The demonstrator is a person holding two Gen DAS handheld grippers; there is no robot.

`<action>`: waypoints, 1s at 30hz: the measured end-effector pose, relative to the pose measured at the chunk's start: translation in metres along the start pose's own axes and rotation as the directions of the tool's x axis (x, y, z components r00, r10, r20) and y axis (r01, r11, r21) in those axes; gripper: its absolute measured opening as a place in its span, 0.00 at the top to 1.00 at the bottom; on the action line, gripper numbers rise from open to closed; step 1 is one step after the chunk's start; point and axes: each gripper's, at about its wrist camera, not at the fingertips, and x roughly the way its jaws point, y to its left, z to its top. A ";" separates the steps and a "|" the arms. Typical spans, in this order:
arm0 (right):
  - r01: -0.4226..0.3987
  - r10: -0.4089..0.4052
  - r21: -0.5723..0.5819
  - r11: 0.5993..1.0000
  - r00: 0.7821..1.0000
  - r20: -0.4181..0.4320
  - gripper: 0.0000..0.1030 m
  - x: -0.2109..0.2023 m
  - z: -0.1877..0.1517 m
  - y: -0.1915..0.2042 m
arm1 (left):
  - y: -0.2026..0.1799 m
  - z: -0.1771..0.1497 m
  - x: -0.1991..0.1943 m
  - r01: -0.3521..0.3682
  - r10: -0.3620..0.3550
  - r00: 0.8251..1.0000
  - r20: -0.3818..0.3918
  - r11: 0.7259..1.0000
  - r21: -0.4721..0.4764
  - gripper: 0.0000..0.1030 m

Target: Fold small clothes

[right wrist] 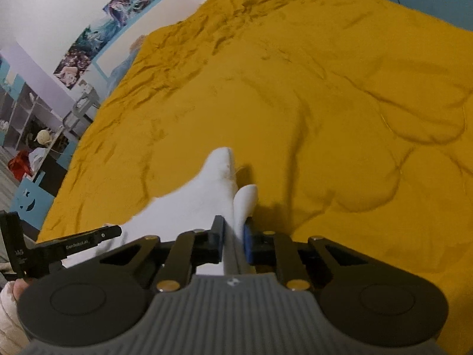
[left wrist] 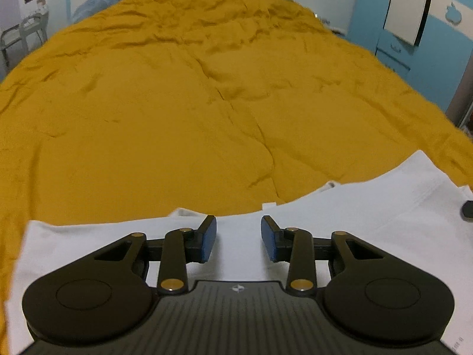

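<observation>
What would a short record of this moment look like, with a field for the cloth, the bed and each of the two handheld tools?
surface: mustard-yellow bedspread, wrinkled, covering the bed
garment: white garment lying on the near edge of the bedspread
left gripper: hovers over the flat white cloth, fingers apart, nothing between them
right gripper: fingers closed on a bunched fold of the white garment
folding: not yet visibly folded
background: blue and white walls, posters, shelving at the left of the right wrist view

Yellow bedspread [left wrist: 177,103] open ahead; white garment [left wrist: 369,207] covers near edge.
</observation>
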 end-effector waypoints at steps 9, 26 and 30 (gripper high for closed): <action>-0.089 0.090 0.035 0.995 0.996 -0.009 0.93 -0.026 0.012 0.081 | 0.065 -0.028 -0.096 -0.080 0.082 0.996 0.023 0.992 -0.096 0.58; -0.102 0.101 -0.021 0.995 0.992 -0.070 0.94 0.034 -0.045 0.318 | 0.164 -0.097 -0.163 -0.127 0.136 0.990 0.020 0.961 -0.247 0.57; -0.095 0.089 -0.061 0.994 0.991 -0.096 0.94 0.062 -0.067 0.360 | 0.183 -0.108 -0.161 -0.118 0.129 0.991 0.020 0.949 -0.292 0.57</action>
